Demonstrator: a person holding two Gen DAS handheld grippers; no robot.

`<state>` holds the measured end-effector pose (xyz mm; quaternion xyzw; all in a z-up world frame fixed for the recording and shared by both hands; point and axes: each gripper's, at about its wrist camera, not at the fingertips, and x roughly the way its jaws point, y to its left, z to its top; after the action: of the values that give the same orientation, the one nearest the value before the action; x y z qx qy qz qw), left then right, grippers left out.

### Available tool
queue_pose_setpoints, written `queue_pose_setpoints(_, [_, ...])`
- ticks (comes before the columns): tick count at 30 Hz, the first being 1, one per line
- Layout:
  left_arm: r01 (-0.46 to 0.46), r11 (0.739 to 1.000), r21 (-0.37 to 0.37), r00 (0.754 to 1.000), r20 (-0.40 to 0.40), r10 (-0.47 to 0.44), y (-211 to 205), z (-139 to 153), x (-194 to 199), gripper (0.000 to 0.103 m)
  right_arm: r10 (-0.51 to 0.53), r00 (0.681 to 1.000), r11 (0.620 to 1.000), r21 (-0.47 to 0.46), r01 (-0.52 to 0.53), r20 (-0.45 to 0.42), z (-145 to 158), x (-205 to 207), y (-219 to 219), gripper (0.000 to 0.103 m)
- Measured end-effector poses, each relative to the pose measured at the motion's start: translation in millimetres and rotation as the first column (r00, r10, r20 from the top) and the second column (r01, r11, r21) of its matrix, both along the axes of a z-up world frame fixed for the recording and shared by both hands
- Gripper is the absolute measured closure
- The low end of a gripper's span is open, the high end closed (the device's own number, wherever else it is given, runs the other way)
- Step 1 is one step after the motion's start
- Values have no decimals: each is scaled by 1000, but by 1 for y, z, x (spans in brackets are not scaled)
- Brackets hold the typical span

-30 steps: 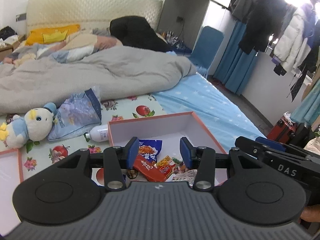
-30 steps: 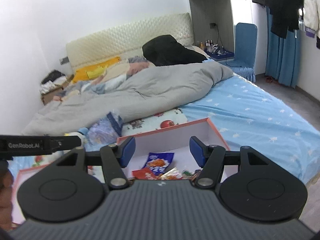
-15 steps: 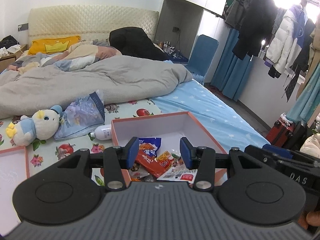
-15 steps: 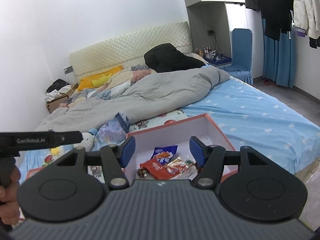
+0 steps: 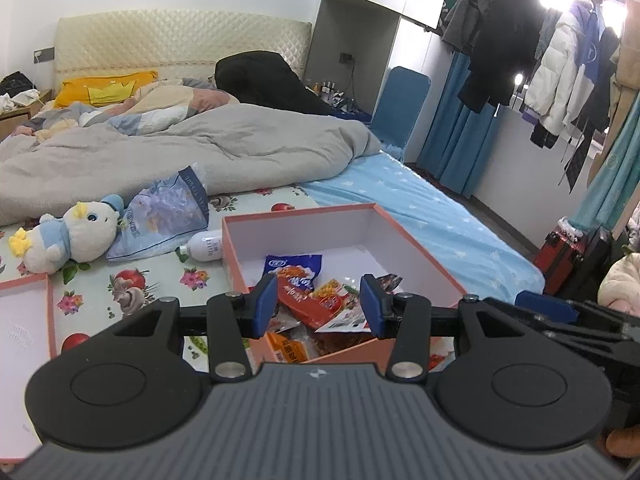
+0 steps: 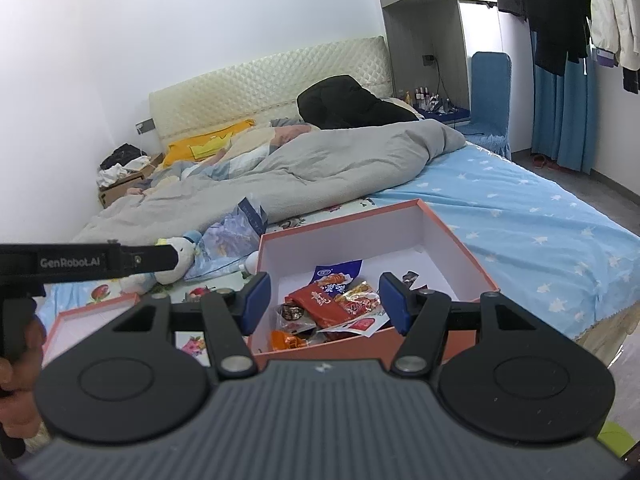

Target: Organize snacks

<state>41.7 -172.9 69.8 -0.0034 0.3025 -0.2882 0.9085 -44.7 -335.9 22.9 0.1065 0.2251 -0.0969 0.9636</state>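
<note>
On the bed [image 5: 420, 216], which is covered by a blue starred sheet, a grey duvet [image 5: 192, 156] is spread over the far half. Nearer to the cameras a floral mat [image 5: 132, 280] is laid, and an open pink box [image 5: 404, 236] is placed on it, at the near edge of the bed. A second pink tray [image 5: 24, 320] is seen to the left of the box, apart from it. A plush duck [image 5: 68, 238] is laid behind this tray, and a crumpled blue bag [image 5: 164, 216] is leaned against it. A white bottle [image 5: 204, 246] is found on its side, just beside the far left corner of the box.

The snacks [image 5: 316, 300] are gathered in the near part of the box: a blue packet [image 5: 294, 266] is seen behind, a red packet [image 5: 308, 304] in front of it, and an orange one [image 5: 288, 350] against the near wall.

The left gripper [image 5: 318, 306] is held above the near wall of the box, its fingers spread wide and nothing between them. The right gripper [image 6: 324, 302] is held likewise over the same pile, fingers wide apart and empty.
</note>
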Motion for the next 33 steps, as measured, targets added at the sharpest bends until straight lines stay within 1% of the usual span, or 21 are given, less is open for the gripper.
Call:
queue_pose_setpoints(3, [-6, 1000, 21, 1000, -1, 6, 3, -10, -1, 47, -1, 1000, 1000, 0, 1, 0, -5, 1, 1, 41])
queue_pose_setpoints(7, [-17, 999, 36, 1000, -10, 17, 11, -18, -1, 46, 0, 1000, 1000, 1, 0, -4, -11, 0, 3, 41])
queue_pose_setpoints(8, [-20, 999, 37, 1000, -11, 20, 13, -19, -1, 44, 2, 1000, 1000, 2, -2, -8, -13, 1, 4, 41])
queue_pose_setpoints(10, [-27, 999, 39, 1000, -15, 27, 16, -21, 0, 38, 7, 1000, 1000, 4, -7, -14, -15, 0, 7, 41])
queue_pose_setpoints(13, [-32, 999, 42, 999, -14, 32, 17, -22, 3, 23, -1, 1000, 1000, -4, 1, -16, -16, 1, 8, 40])
queue_pose_setpoints(14, [-35, 999, 42, 999, -10, 35, 17, -22, 3, 14, -6, 1000, 1000, -4, 6, -16, -17, 2, 7, 34])
queue_pose_setpoints(15, [-40, 998, 41, 999, -1, 40, 18, -21, 4, 7, -11, 1000, 1000, -3, 11, -18, -18, 3, 7, 20])
queue_pose_setpoints(16, [-49, 998, 41, 999, 10, 48, 17, -20, 3, 5, -14, 1000, 1000, -3, 14, -16, -18, 2, 5, 13])
queue_pose_setpoints(17, [-57, 997, 44, 998, 20, 56, 18, -19, 3, 2, -14, 1000, 1000, -4, 14, -13, -18, 2, 4, 2])
queue_pose_setpoints(18, [-63, 997, 50, 998, 26, 61, 17, -18, 3, 1, -20, 1000, 1000, -6, 20, -13, -18, 1, 3, 0])
queue_pose_setpoints(22, [-80, 994, 74, 997, 30, 78, 15, -18, 6, 1, -41, 999, 999, -7, 41, -20, -19, 1, -1, 0])
queue_pose_setpoints(33, [-81, 993, 83, 997, 19, 80, 11, -21, 6, 0, -51, 999, 999, -15, 51, -14, -19, 0, -5, 0])
